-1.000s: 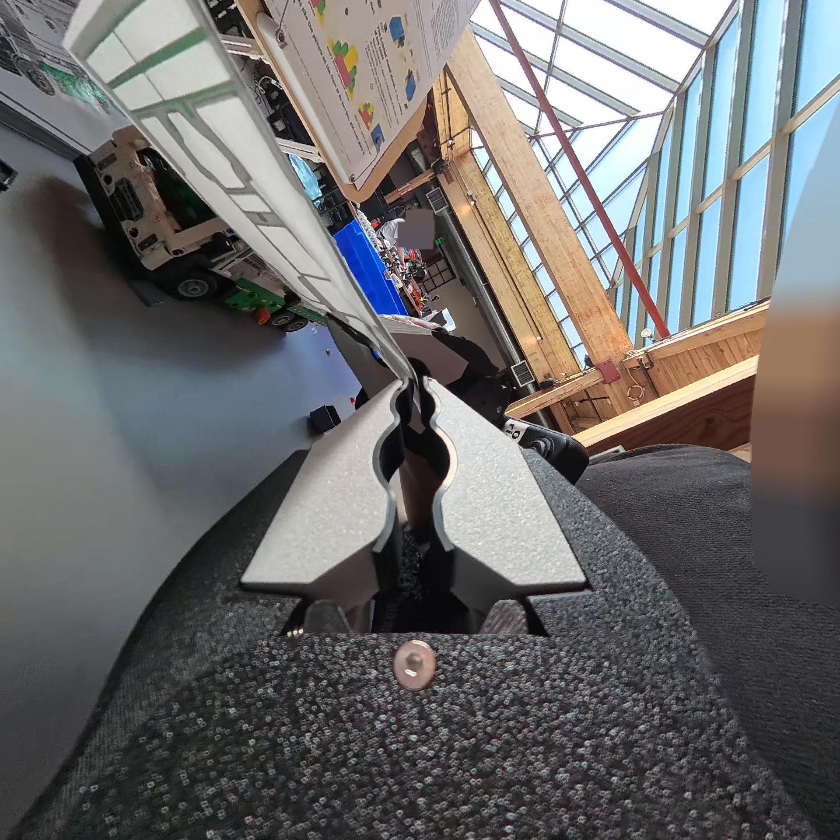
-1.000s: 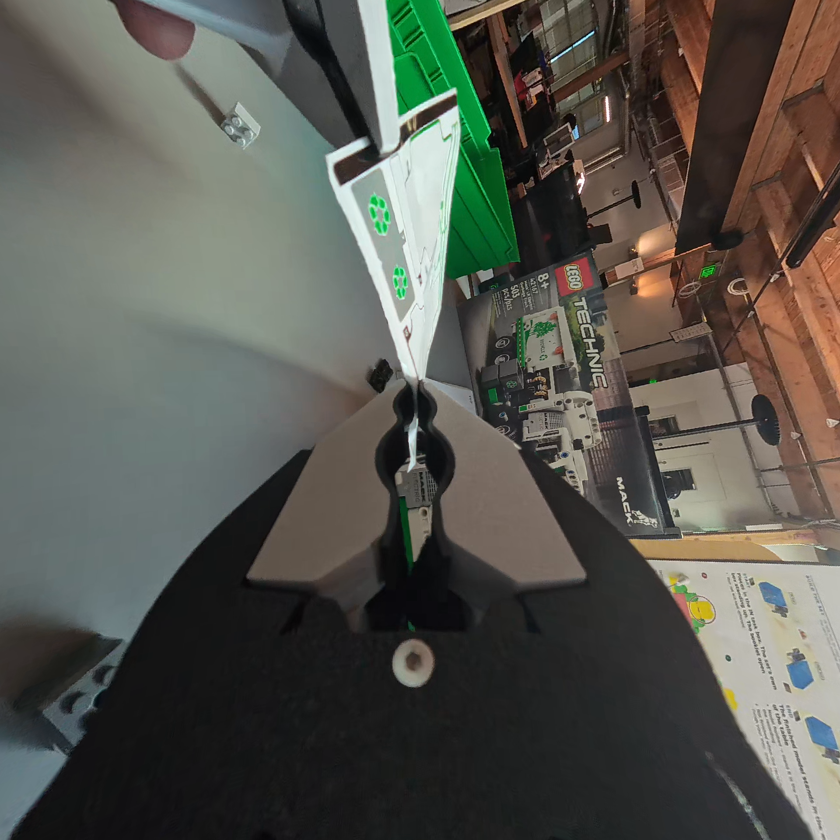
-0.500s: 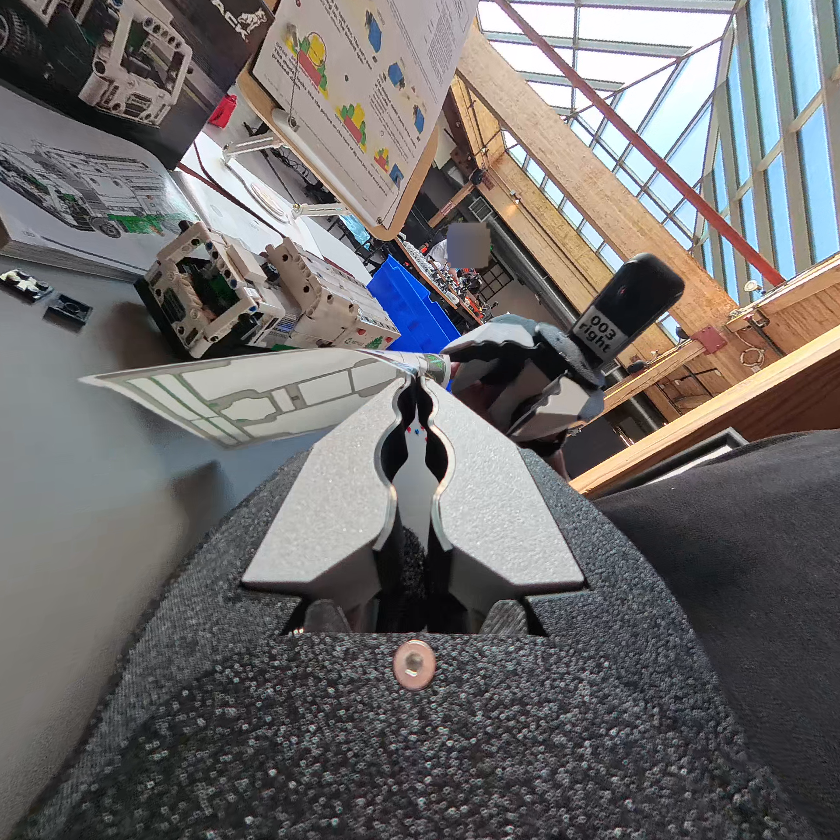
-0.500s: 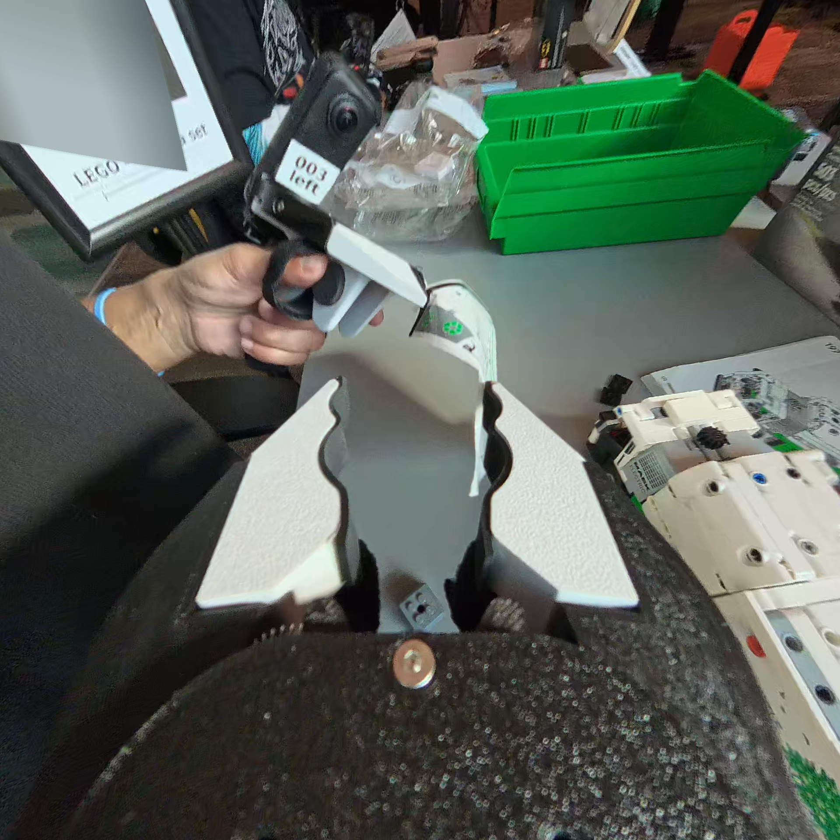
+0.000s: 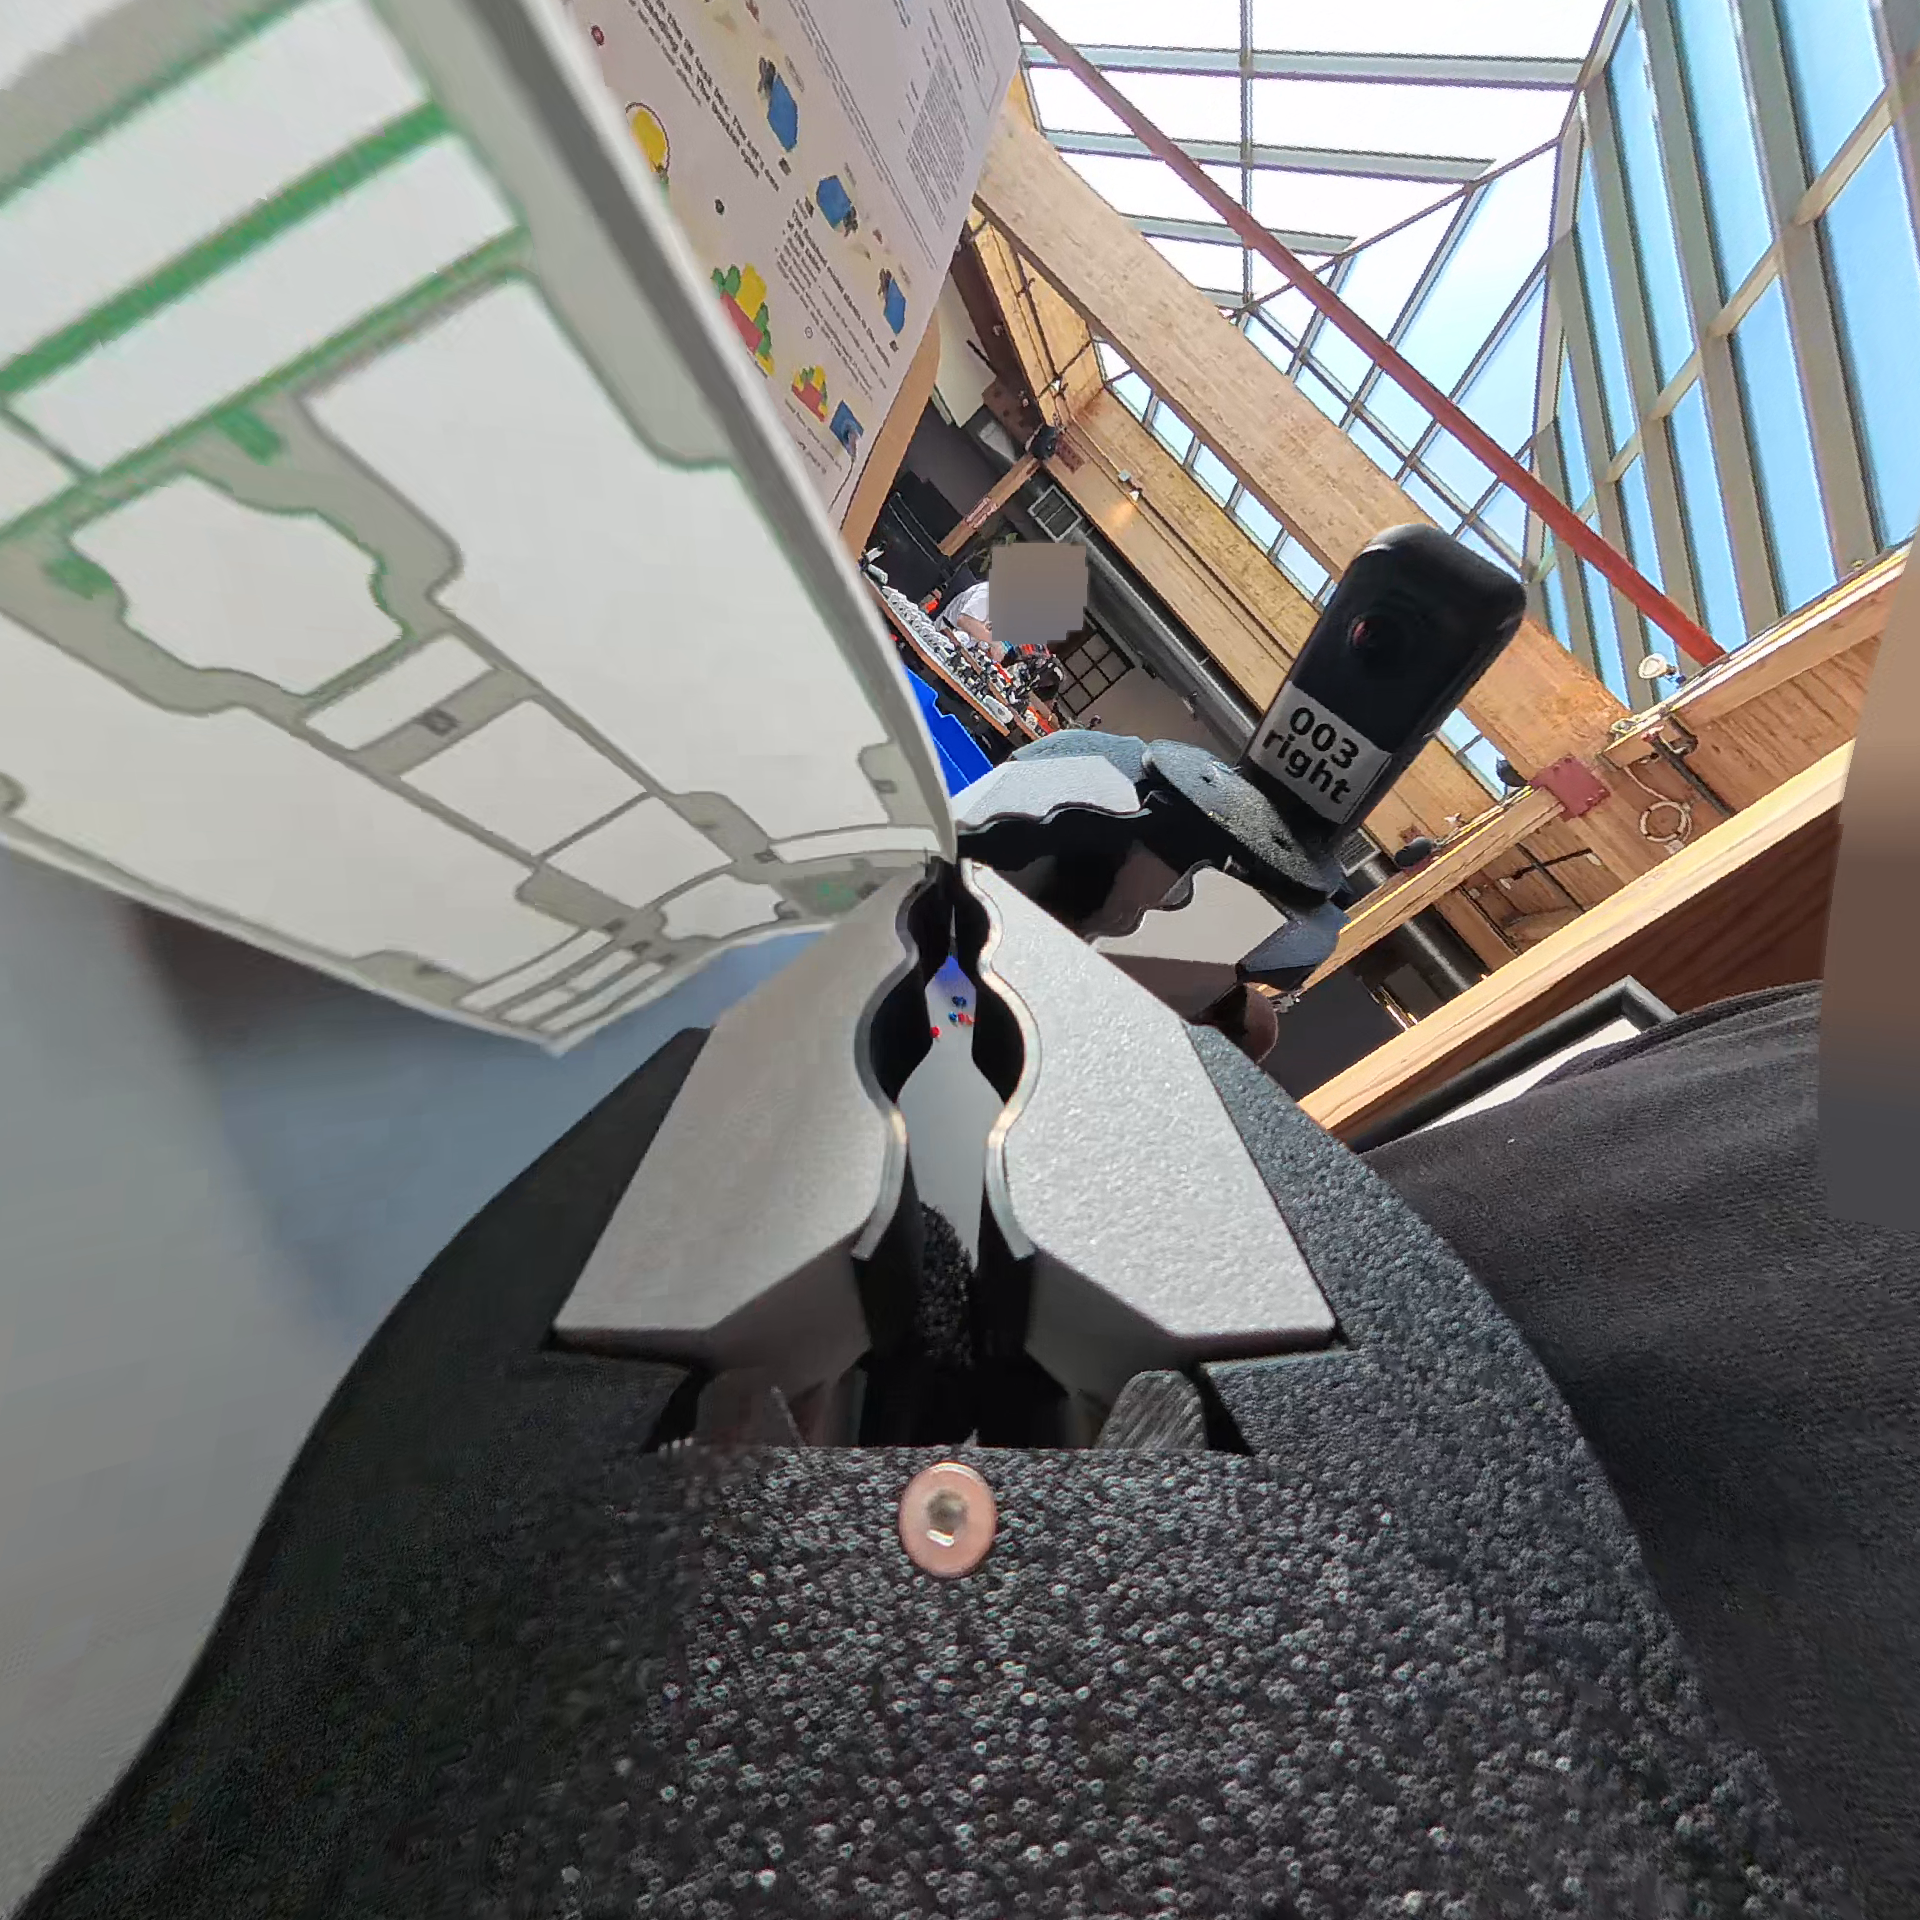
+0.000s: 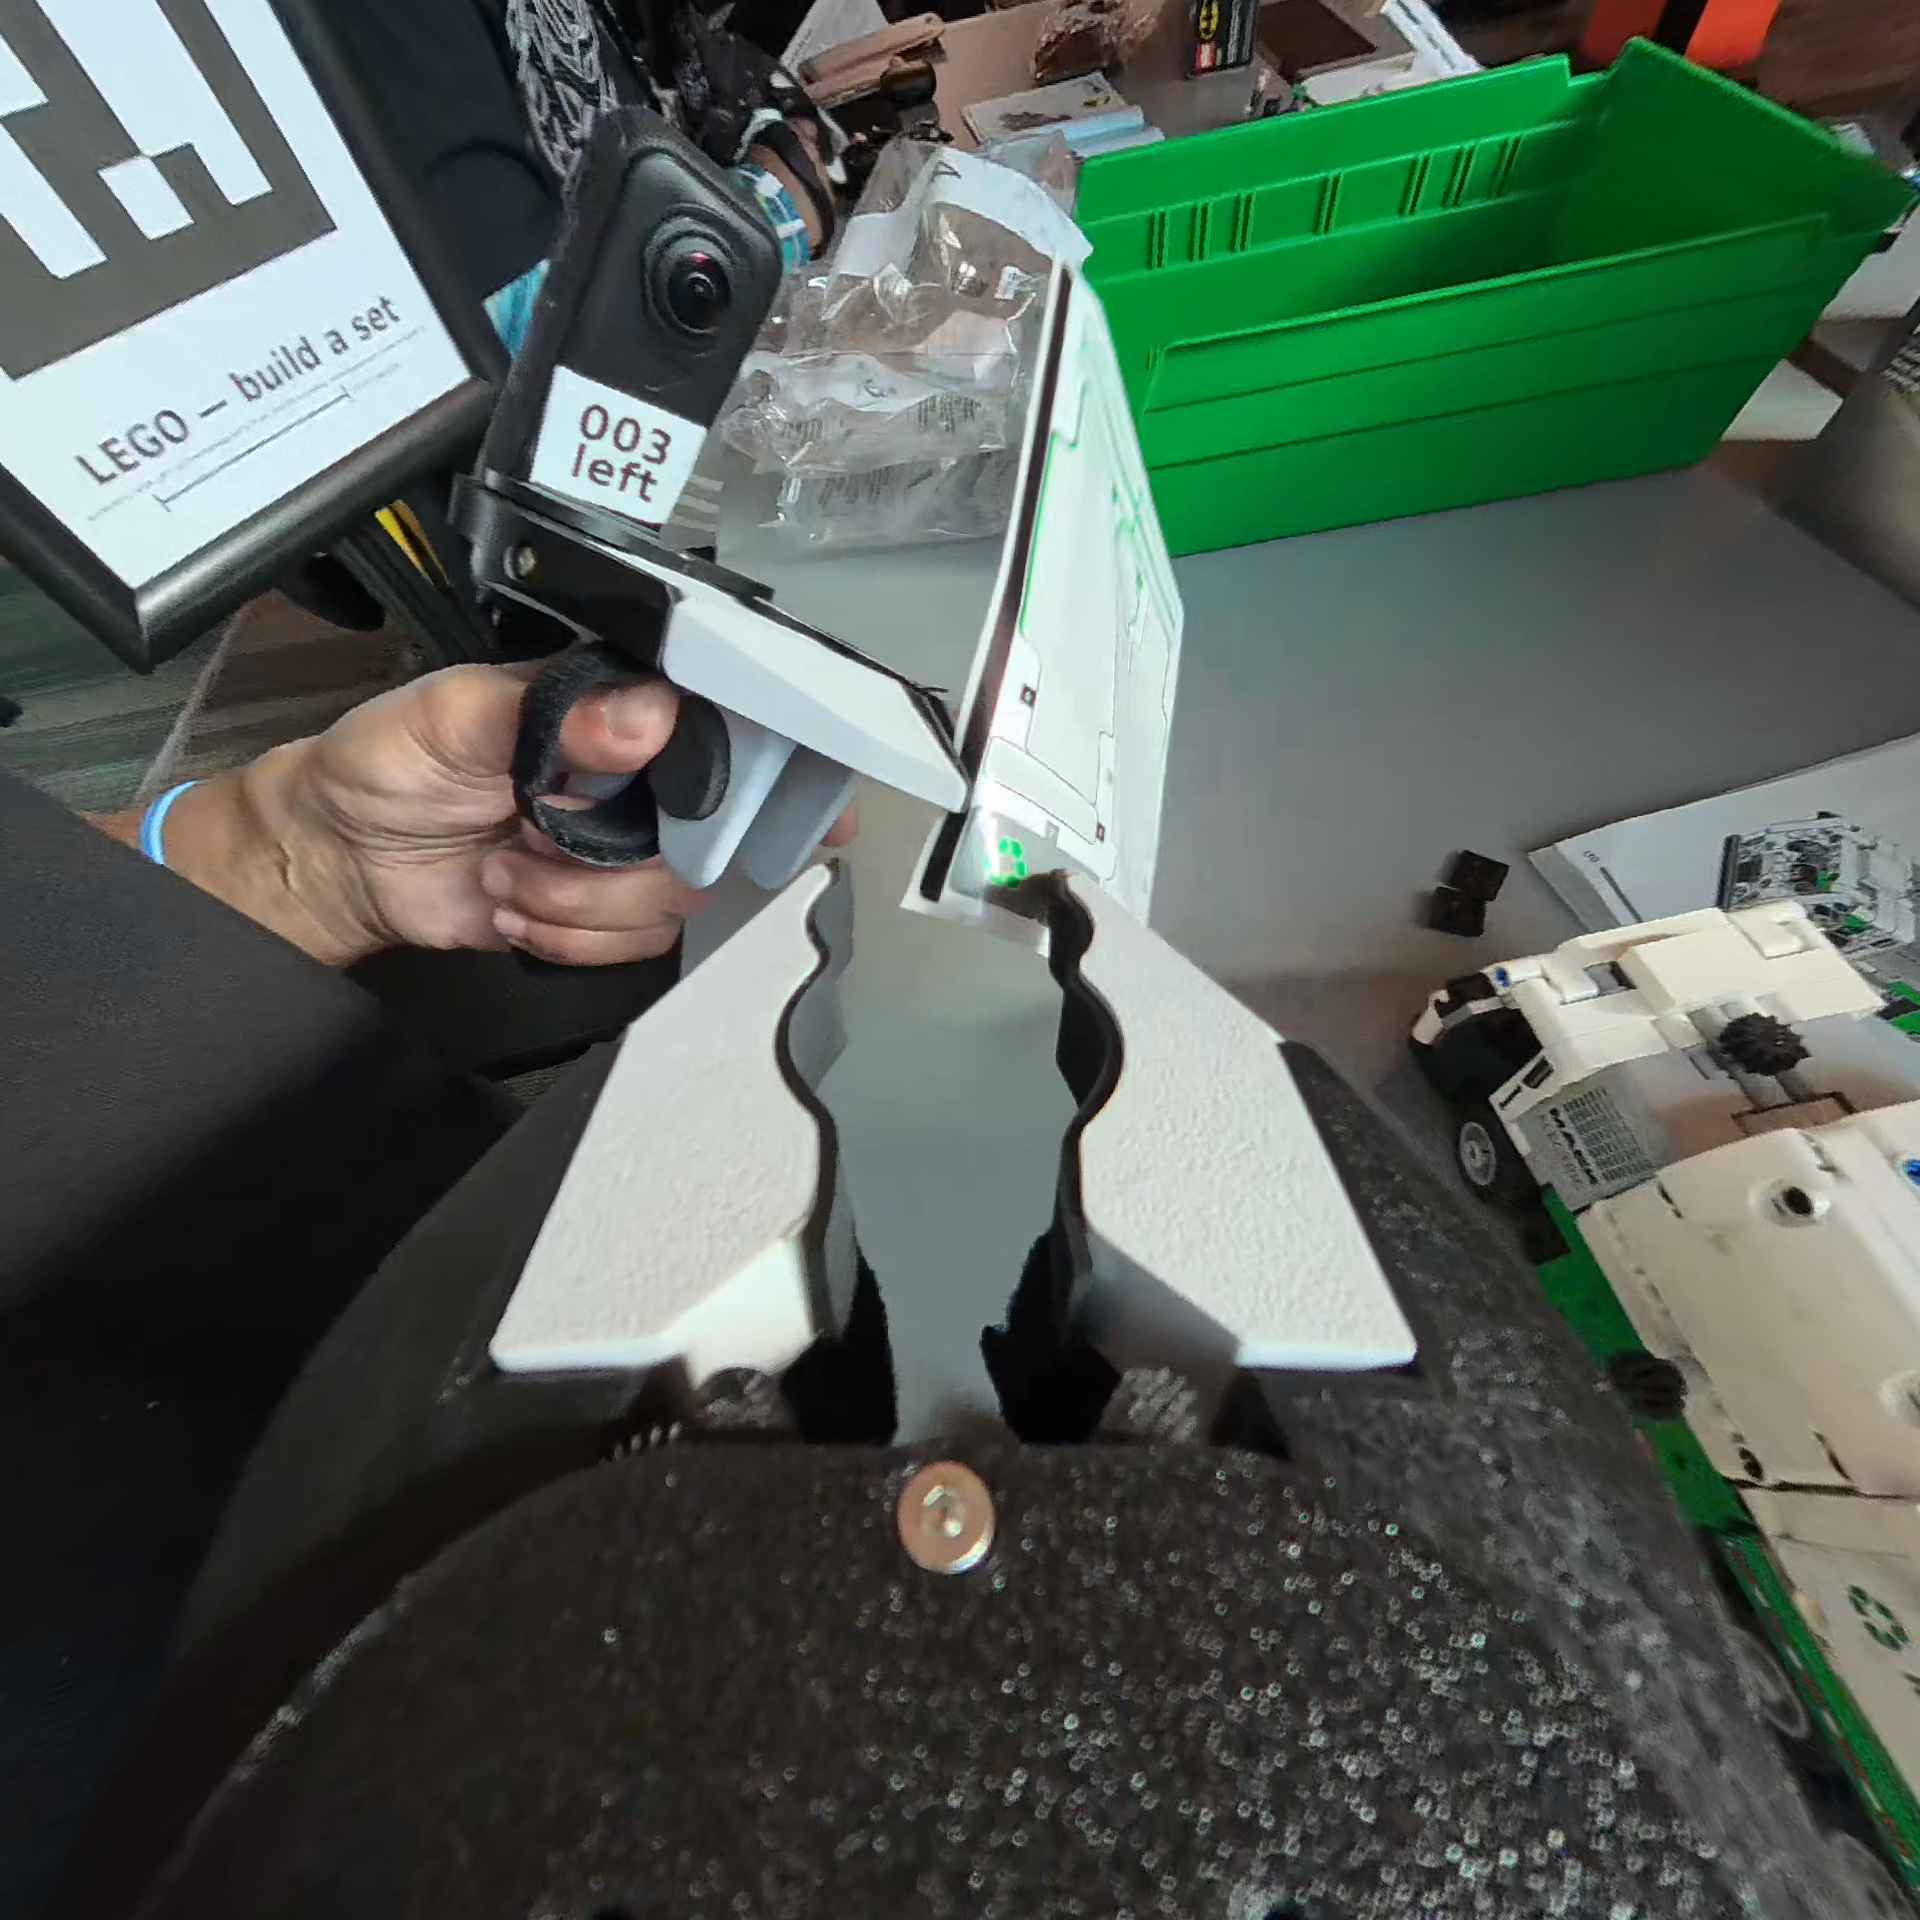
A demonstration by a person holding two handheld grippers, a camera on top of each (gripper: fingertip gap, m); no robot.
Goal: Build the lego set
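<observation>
The sticker sheet point(image 6: 1081, 582) stands nearly on edge above the grey surface point(image 6: 1507, 644), pinched at its lower corner by the left hand-held gripper point(image 5: 951, 878), whose jaws are pressed together on it. The right hand-held gripper point(image 6: 940, 894) sits just beside that same corner with its jaws spread wide and nothing between them; one fingertip point(image 6: 1060, 894) is close against the sheet's edge. A hand point(image 6: 416, 821) grips the left tool's handle. To the right lies the white and green lego truck point(image 6: 1714, 1195), with a green bin point(image 6: 1455, 312) and clear bags point(image 6: 894, 384) behind.
</observation>
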